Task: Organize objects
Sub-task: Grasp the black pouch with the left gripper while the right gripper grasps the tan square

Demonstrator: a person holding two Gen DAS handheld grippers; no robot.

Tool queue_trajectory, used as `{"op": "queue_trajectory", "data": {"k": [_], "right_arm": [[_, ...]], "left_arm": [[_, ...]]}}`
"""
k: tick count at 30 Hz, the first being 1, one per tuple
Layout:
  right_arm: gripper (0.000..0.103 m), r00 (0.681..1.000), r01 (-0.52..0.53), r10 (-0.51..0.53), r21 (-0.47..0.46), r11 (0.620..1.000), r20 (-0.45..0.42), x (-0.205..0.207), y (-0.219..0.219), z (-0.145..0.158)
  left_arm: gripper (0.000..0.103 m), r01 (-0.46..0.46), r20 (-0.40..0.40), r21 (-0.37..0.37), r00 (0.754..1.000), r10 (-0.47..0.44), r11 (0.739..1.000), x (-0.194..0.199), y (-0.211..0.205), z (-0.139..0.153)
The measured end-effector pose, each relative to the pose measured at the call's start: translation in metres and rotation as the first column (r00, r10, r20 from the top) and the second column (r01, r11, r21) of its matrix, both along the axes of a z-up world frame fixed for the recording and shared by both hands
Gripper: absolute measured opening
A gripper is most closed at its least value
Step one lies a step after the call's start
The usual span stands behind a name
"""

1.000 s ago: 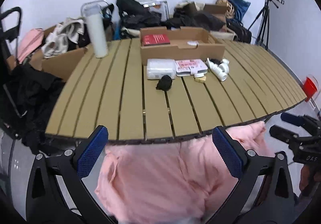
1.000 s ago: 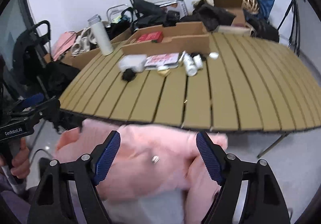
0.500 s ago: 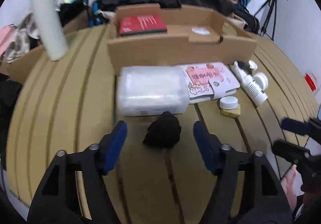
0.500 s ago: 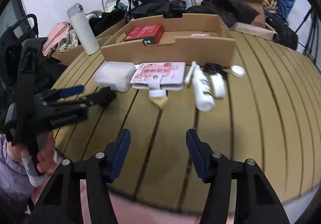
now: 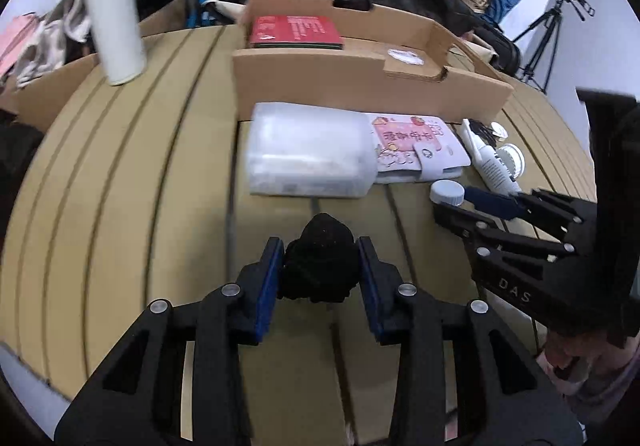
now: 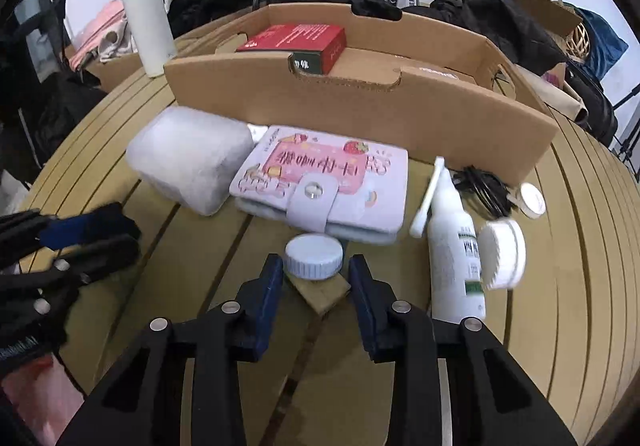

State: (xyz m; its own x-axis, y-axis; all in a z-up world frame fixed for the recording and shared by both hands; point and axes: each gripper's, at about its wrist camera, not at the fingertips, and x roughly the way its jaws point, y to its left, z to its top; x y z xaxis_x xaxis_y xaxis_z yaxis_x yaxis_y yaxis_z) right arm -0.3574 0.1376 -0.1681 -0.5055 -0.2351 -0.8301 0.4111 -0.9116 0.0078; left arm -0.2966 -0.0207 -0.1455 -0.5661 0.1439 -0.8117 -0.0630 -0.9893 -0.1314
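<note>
Fingers of left gripper point(image 5: 320, 270) pinching black cloth bundle point(image 5: 322, 266); right gripper point(image 6: 316, 282) narrowly spread around small jar point(image 6: 314, 257), contact unclear. "DAS" printed on right gripper.

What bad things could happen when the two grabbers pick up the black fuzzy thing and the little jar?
1. The small jar sits between the right gripper pads, but its square tan base is turned cornerwise, so it might twist or slip when squeezed.
2. The black bundle in the left gripper looks soft, so it could sag or slide out when lifted.
3. The two grippers work close together, so they might bump, or knock the white bottle lying nearby.
</note>
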Motion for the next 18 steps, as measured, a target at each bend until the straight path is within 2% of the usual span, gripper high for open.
{"op": "queue_trajectory", "data": {"k": [4,9,12,18], "right_arm": [[0.037,1.000,-0.013,0.013,-0.002,1.000,0.010,0.031,0.017,0.009],[0.037,1.000,0.014,-0.013,-0.066,0.998,0.016,0.071,0.052,0.034],[0.037,0.999,0.054,-0.053,-0.091,0.994,0.013,0.095,0.069,0.051],[0.037,0.998,0.054,-0.058,-0.127,0.991,-0.031,0.141,0.084,0.077]], "left_arm": [[0.033,-0.039,-0.039,-0.011,0.998,0.039,0.999,0.032,-0.008,0.024],[0.033,-0.066,-0.076,-0.005,0.995,0.065,0.998,0.073,-0.007,0.049],[0.033,-0.051,-0.081,-0.007,0.995,0.050,0.999,0.091,0.001,0.061],[0.033,-0.003,-0.129,0.023,0.992,0.006,1.000,0.116,0.013,0.084]]}}
